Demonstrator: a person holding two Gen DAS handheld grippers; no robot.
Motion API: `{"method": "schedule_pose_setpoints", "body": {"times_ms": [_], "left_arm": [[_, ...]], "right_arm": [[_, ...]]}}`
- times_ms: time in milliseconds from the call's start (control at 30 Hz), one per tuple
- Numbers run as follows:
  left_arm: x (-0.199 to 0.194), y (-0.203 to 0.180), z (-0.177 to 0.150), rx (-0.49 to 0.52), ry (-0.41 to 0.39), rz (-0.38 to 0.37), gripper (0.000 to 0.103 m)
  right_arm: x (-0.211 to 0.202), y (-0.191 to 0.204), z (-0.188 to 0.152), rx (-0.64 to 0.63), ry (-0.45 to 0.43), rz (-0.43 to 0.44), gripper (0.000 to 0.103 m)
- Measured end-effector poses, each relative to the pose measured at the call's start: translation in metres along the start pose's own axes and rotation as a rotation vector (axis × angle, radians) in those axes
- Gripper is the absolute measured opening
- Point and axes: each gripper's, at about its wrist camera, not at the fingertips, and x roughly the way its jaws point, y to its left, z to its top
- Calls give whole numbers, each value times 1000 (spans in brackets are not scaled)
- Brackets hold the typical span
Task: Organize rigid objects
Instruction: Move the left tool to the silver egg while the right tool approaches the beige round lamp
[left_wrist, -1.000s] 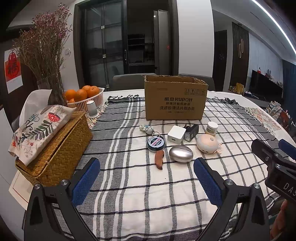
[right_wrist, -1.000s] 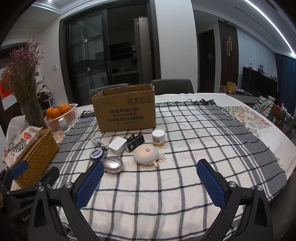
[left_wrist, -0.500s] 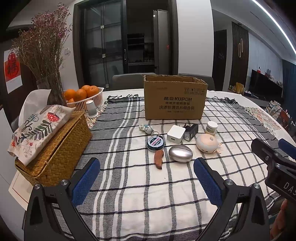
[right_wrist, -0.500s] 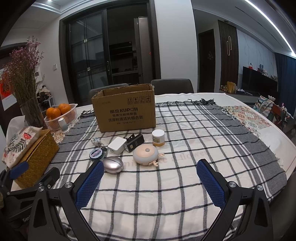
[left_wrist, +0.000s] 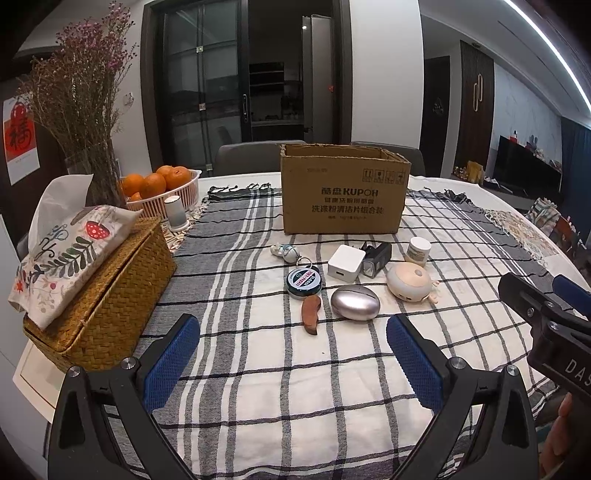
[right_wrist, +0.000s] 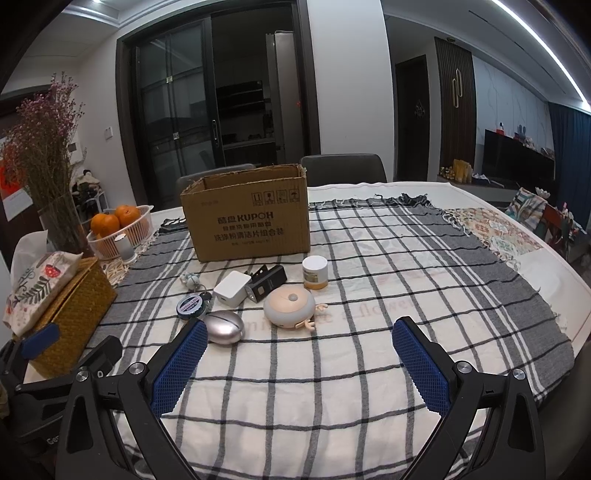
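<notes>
An open cardboard box (left_wrist: 345, 192) (right_wrist: 247, 218) stands at the back of the checked tablecloth. In front of it lie several small things: a silver oval case (left_wrist: 355, 302) (right_wrist: 224, 327), a round peach-and-white gadget (left_wrist: 409, 281) (right_wrist: 290, 307), a white charger cube (left_wrist: 346, 263) (right_wrist: 231, 293), a black adapter (left_wrist: 376, 259) (right_wrist: 266, 283), a small white-lidded jar (left_wrist: 418, 251) (right_wrist: 315, 272), a round blue tin (left_wrist: 303, 282) (right_wrist: 190, 307), a brown wooden piece (left_wrist: 311, 314) and a keychain figure (left_wrist: 284, 252). My left gripper (left_wrist: 293, 354) is open and empty, short of the items. My right gripper (right_wrist: 295, 363) is open and empty too.
A wicker tissue box (left_wrist: 107, 291) with a floral cover sits at the left. Behind it are a basket of oranges (left_wrist: 159, 192), a small white cylinder (left_wrist: 176, 216) and a vase of dried flowers (left_wrist: 85, 110). Chairs stand behind the table. The table's right edge (right_wrist: 554, 273) is close.
</notes>
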Motion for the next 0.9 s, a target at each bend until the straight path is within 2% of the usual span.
{"method": "schedule_pose_setpoints", "body": {"times_ms": [267, 533, 900], "left_arm": [[13, -10, 2, 28, 0, -22, 103], [39, -23, 8, 80, 18, -86, 100], [76, -37, 9, 168, 69, -161, 97]], "right_arm": [[19, -6, 1, -3, 32, 23, 102], [50, -14, 8, 10, 92, 75, 101], [96, -13, 15, -73, 174, 90, 101]]}}
